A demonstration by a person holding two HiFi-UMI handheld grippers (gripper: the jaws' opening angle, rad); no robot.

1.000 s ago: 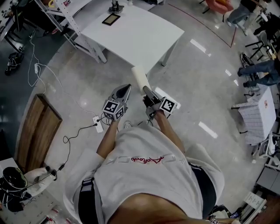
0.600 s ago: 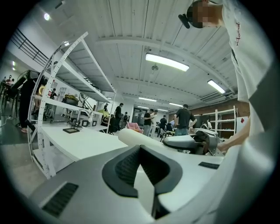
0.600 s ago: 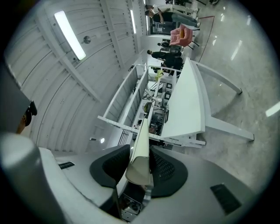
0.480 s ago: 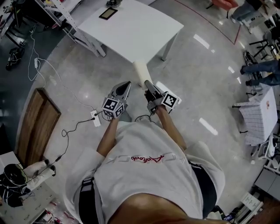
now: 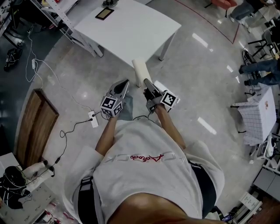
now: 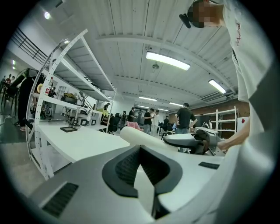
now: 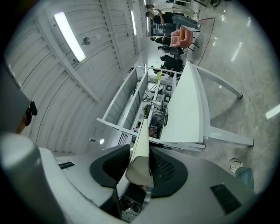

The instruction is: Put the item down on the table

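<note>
While the right gripper (image 7: pixel 140 153) clenches the near end of the cream roll (image 7: pixel 141 138) between its dark pads (image 7: pixel 164 168), the rest of the roll juts forward unsupported. The left gripper (image 6: pixel 140 151) hangs beside it, jaws together on nothing, and gives no support.

Position: in the head view the roll's far end overlaps the near corner of the white table (image 5: pixel 131 30). Whether that end is over the tabletop or short of it cannot be told. Most of the roll's length lies over the floor (image 5: pixel 197 78).

Likely hazards:
(a) Early release. If the jaws part here, the roll probably drops to the floor or tips off the near corner, since little or none of it would rest on the tabletop.
(b) Edge strike. A low advance could knock the free end against the table's near edge and twist the roll in a grip that holds one end only.
(c) Rolling. The roll looks rounded, so set down close to an edge it may run off.
(d) Footing. A power strip (image 5: pixel 92 119) and its cable (image 5: pixel 70 131) lie on the floor near the person's left side, so a step that way could catch them.

A dark flat device (image 5: pixel 104 13) near the table's far edge is well apart from the roll.
</note>
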